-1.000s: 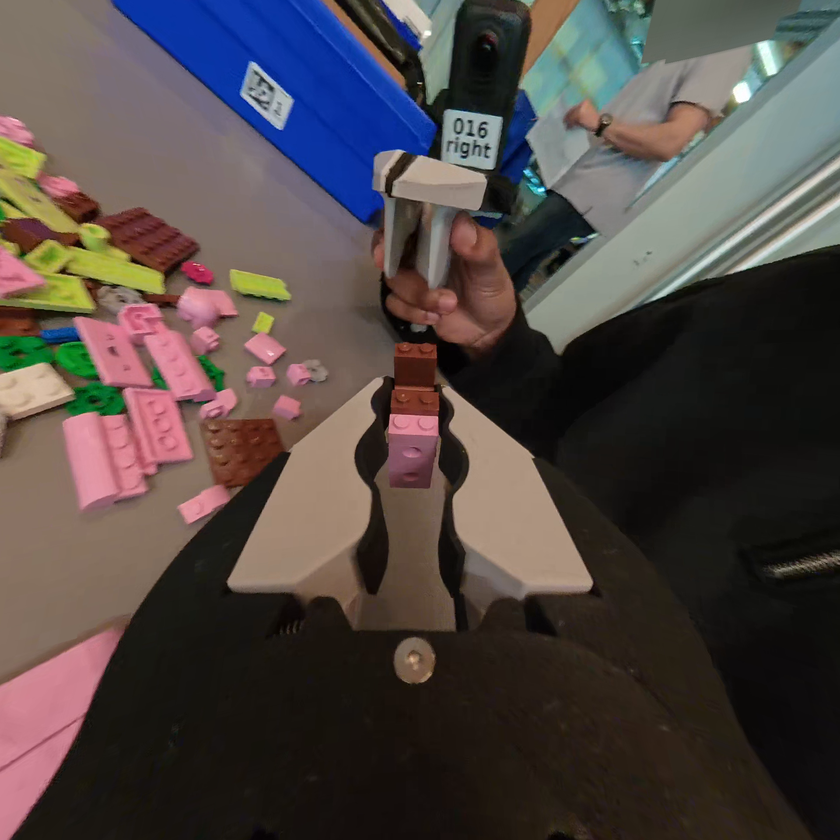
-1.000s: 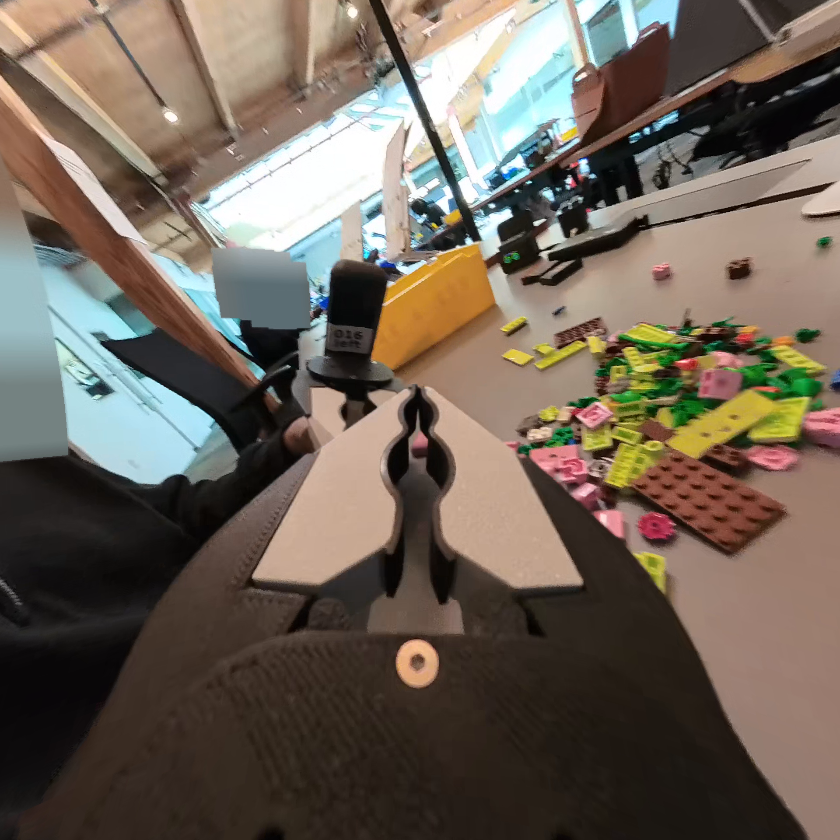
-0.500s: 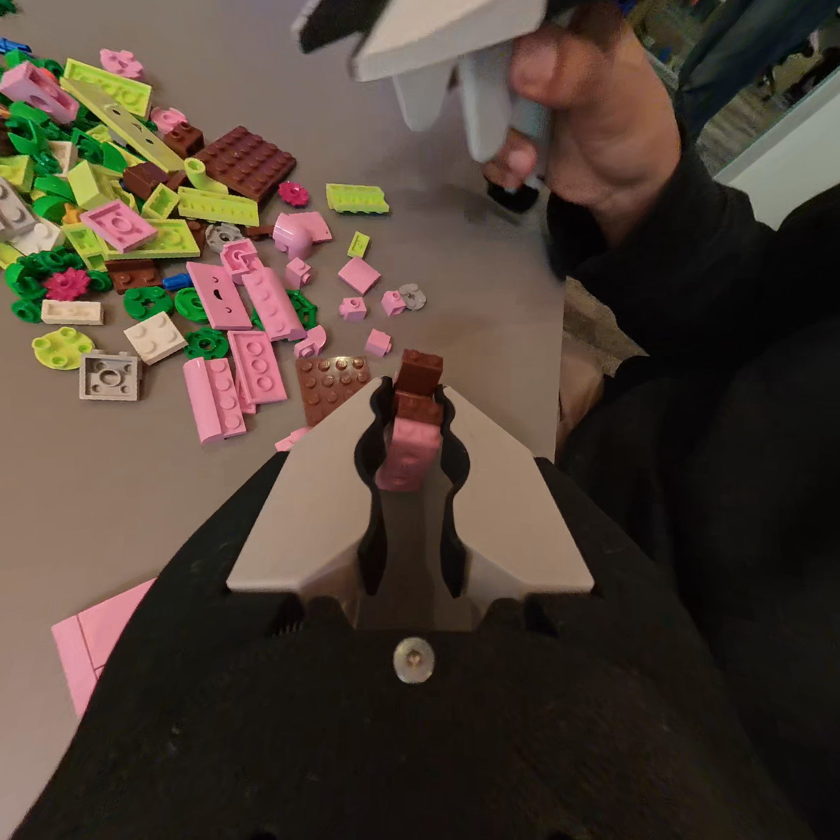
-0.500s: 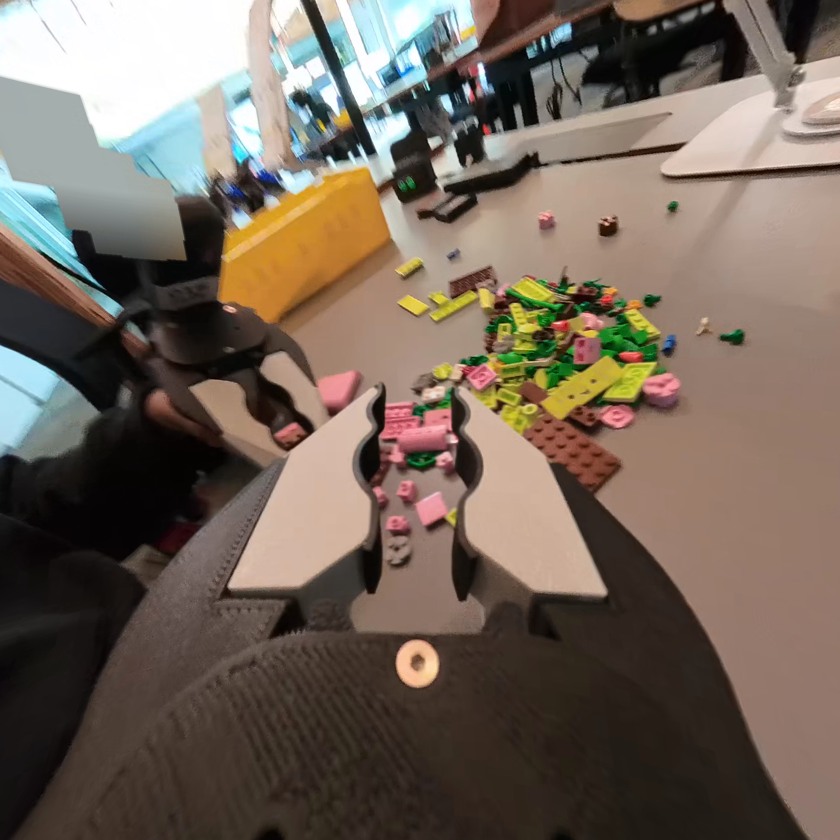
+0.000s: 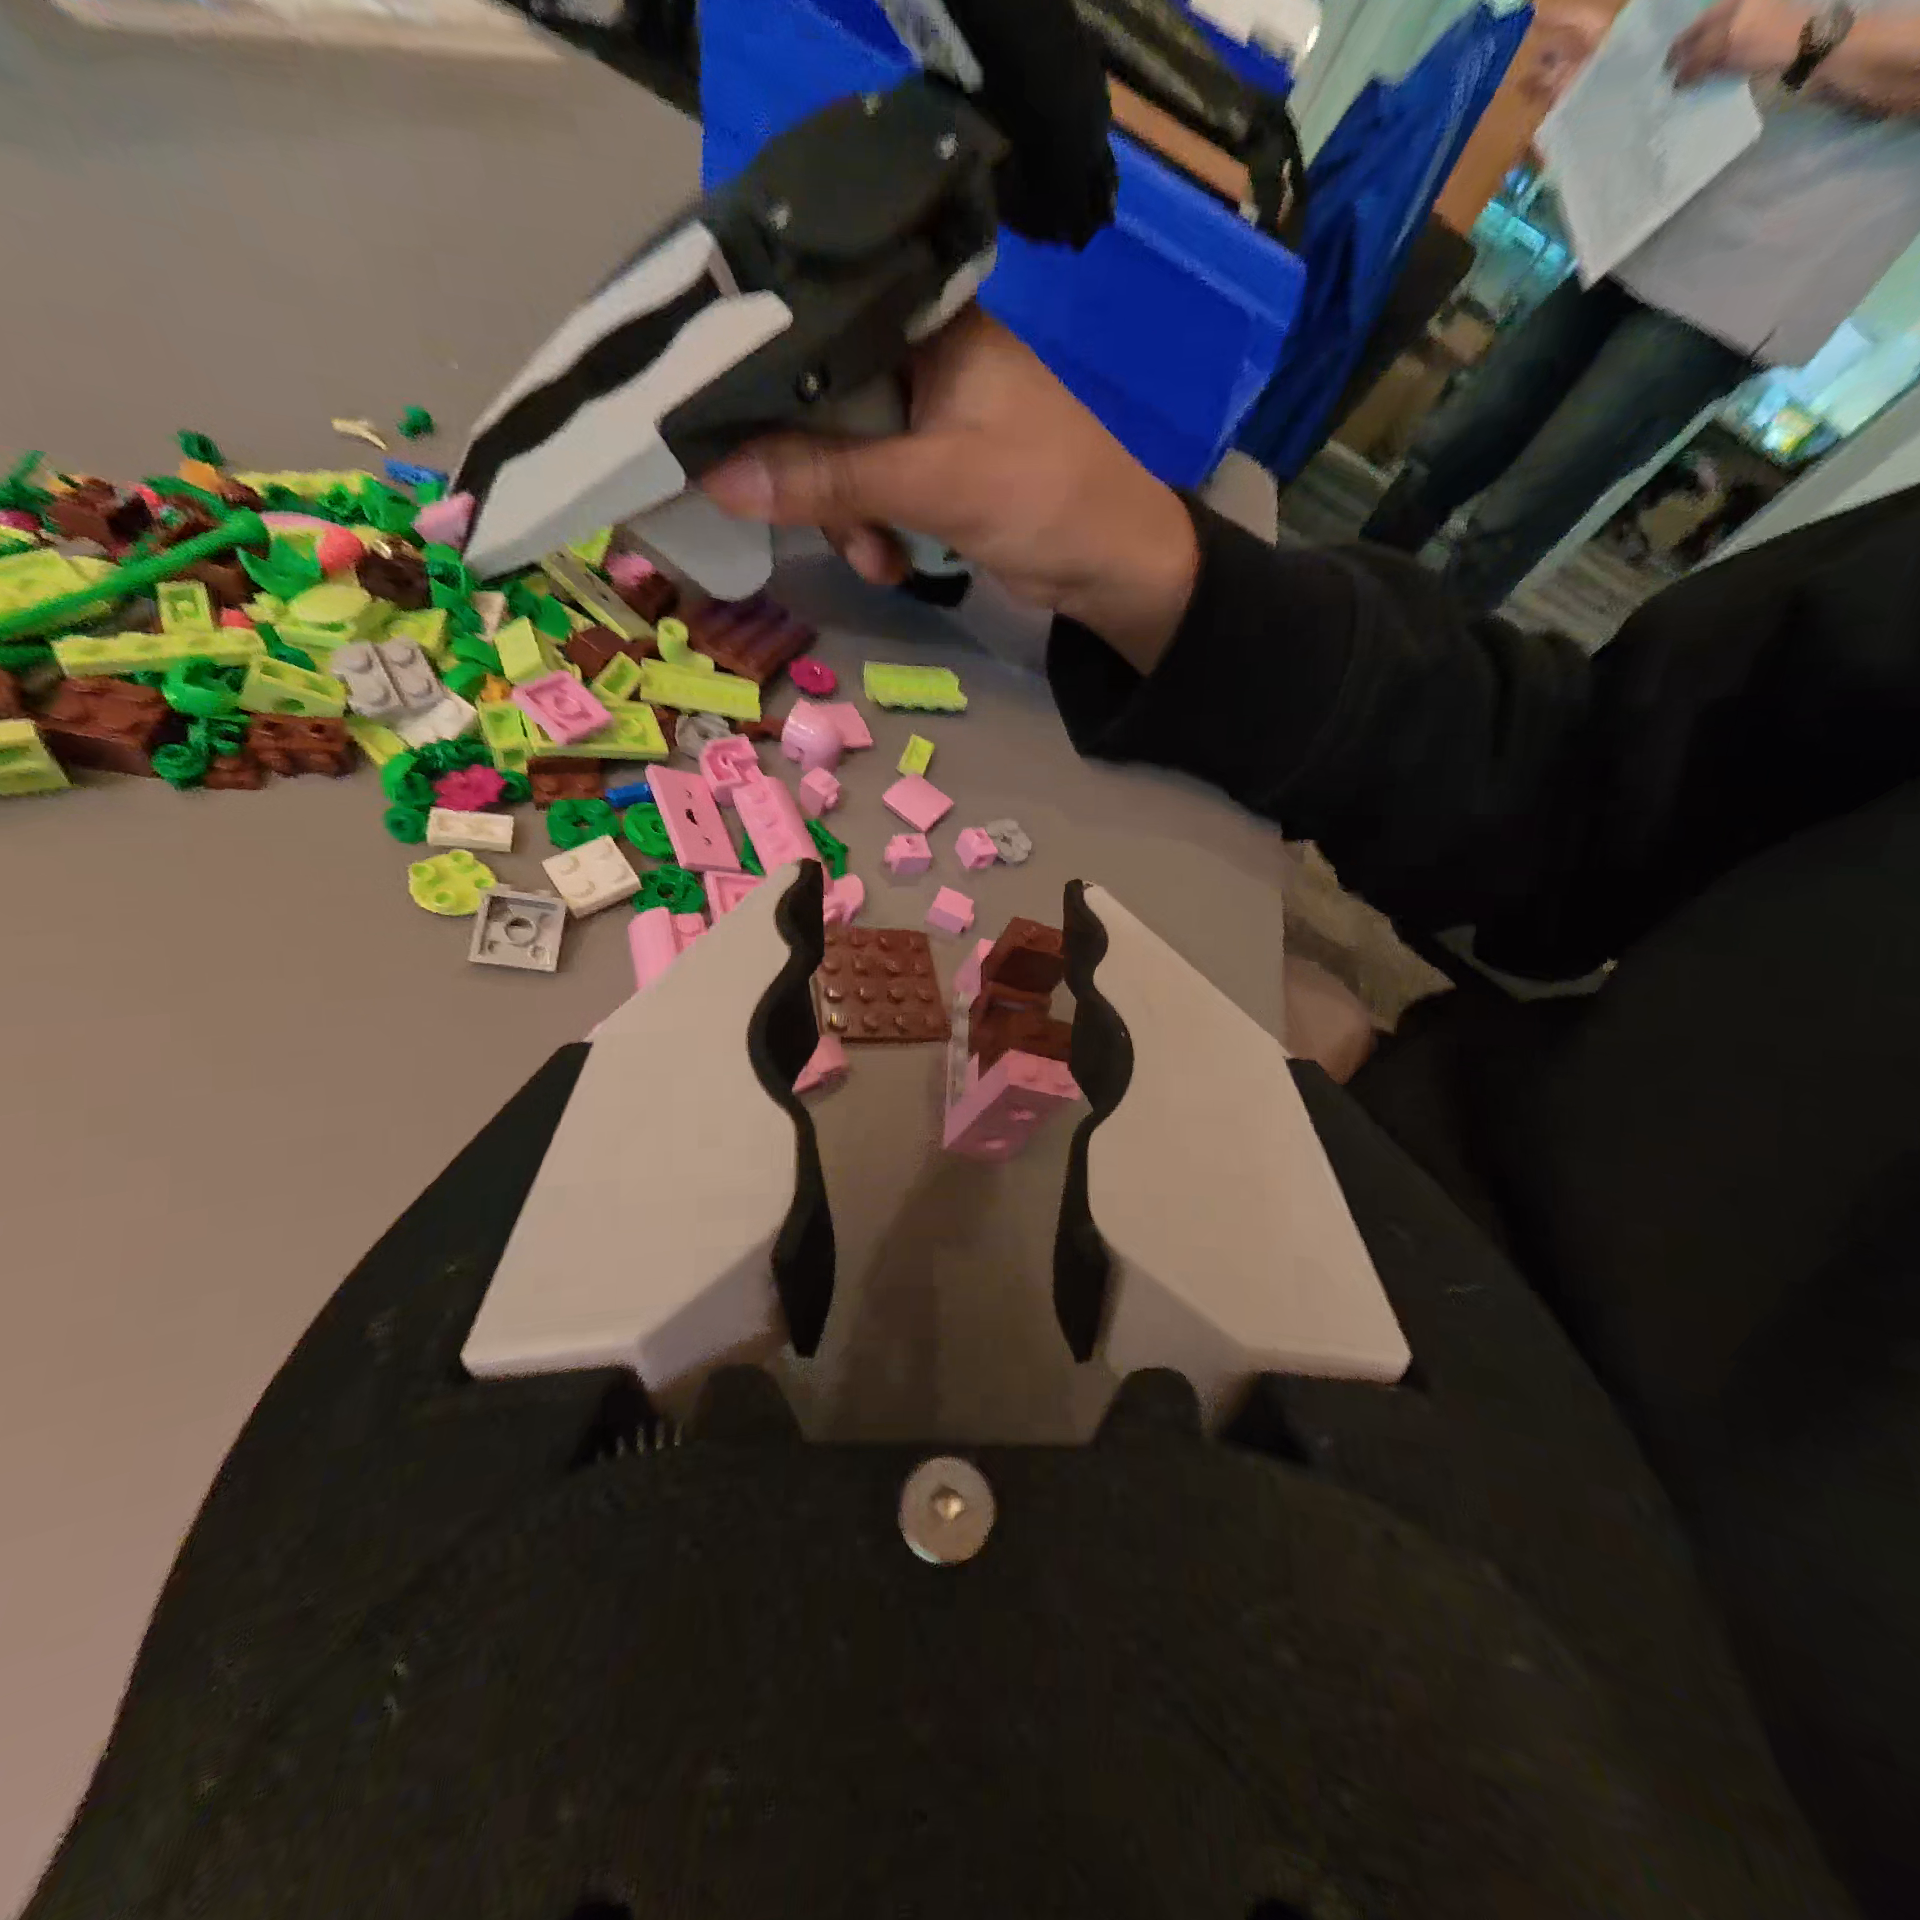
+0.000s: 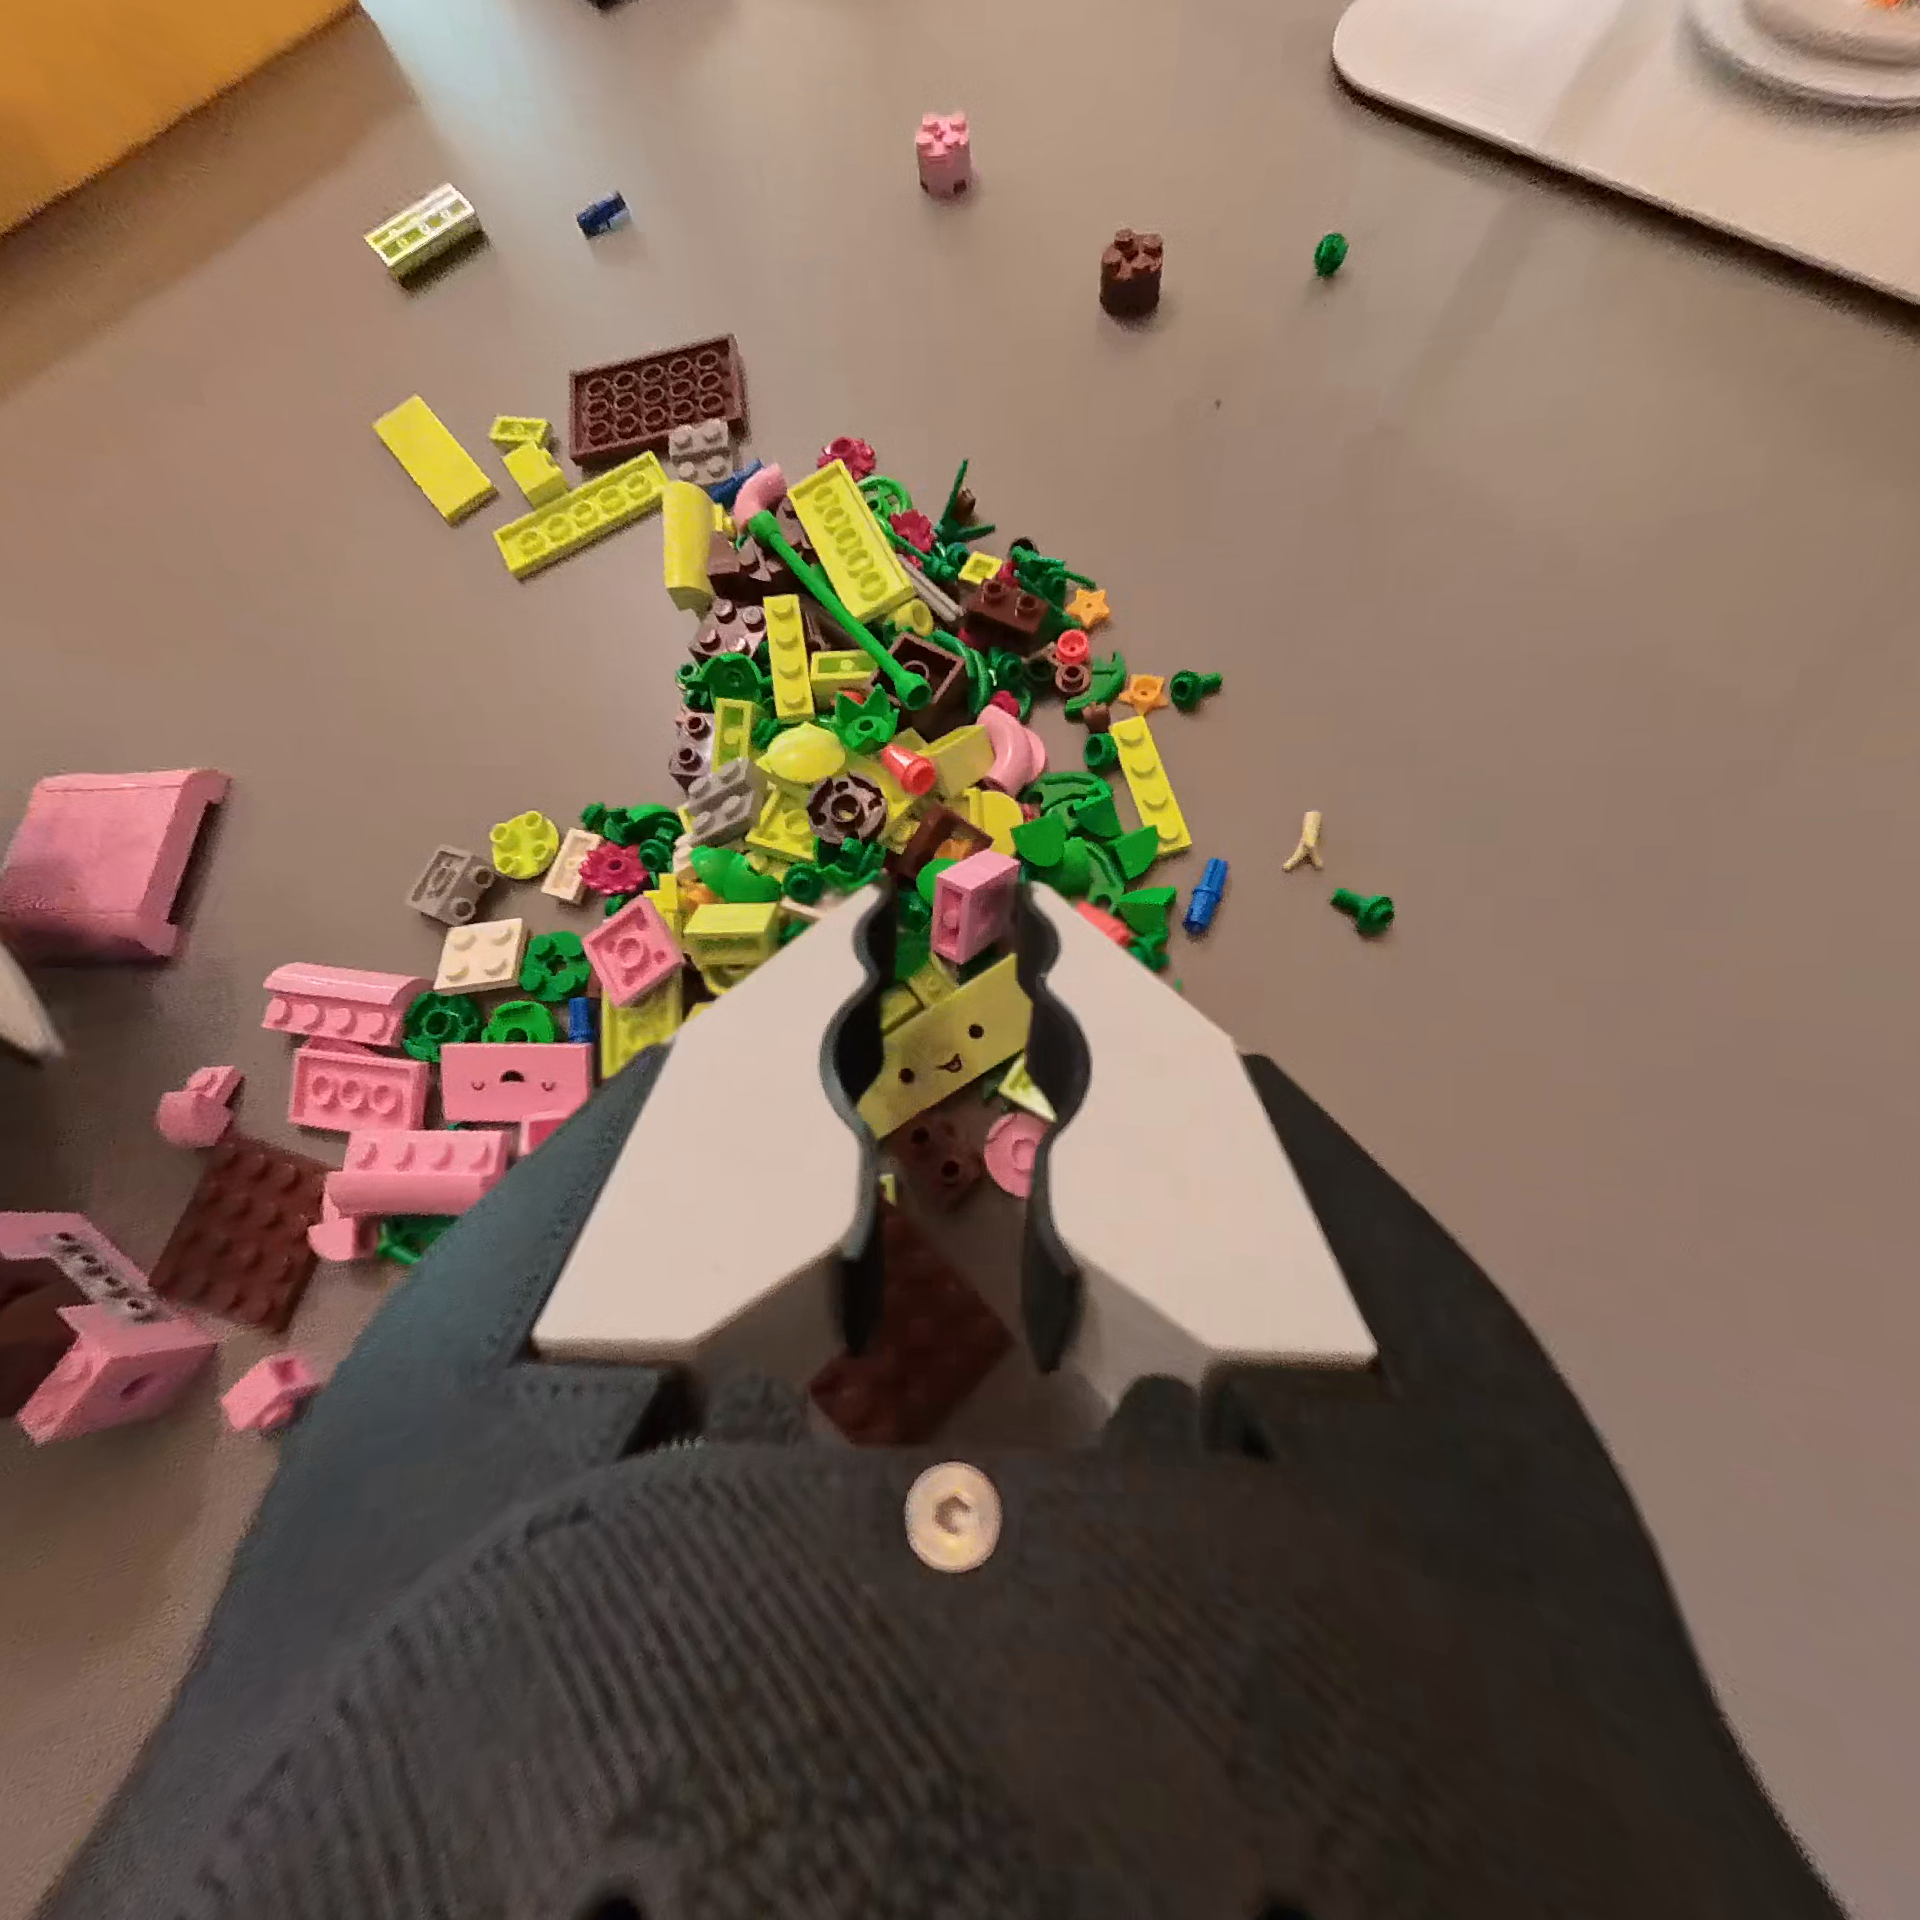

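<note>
My left gripper (image 5: 940, 894) is open wide, low over the grey table (image 5: 260, 1039). A small stack of brown bricks on a pink brick (image 5: 1013, 1029) leans tilted against my right-hand finger (image 5: 1195, 1091); the other pad is well clear of it. The stack also shows at the left edge of the right wrist view (image 6: 83, 1340). My right gripper (image 6: 951, 899) points down into the brick pile (image 6: 862, 727). A pink brick (image 6: 971, 904) stands between its fingertips, against the right pad, with a gap at the left pad. The right gripper also shows in the left wrist view (image 5: 473, 520), its tip at the pile.
A brown square plate (image 5: 883, 982) and loose pink bricks (image 5: 717, 821) lie just beyond my left fingertips. A blue bin (image 5: 1091, 291) stands behind. A pale flat base (image 6: 1662, 125) and a large pink curved piece (image 6: 104, 862) sit on the table. A person (image 5: 1714, 208) stands beyond its edge. The brown square plate (image 5: 883, 982) lies around 5 cm away from my left fingertips. It turns up in the right wrist view (image 6: 255, 1250) as well.
My left jaws have opened and let the brown-and-pink stack go; it has tipped against one finger. My right gripper swung down to the pile, opened, and now brackets a pink brick.
</note>
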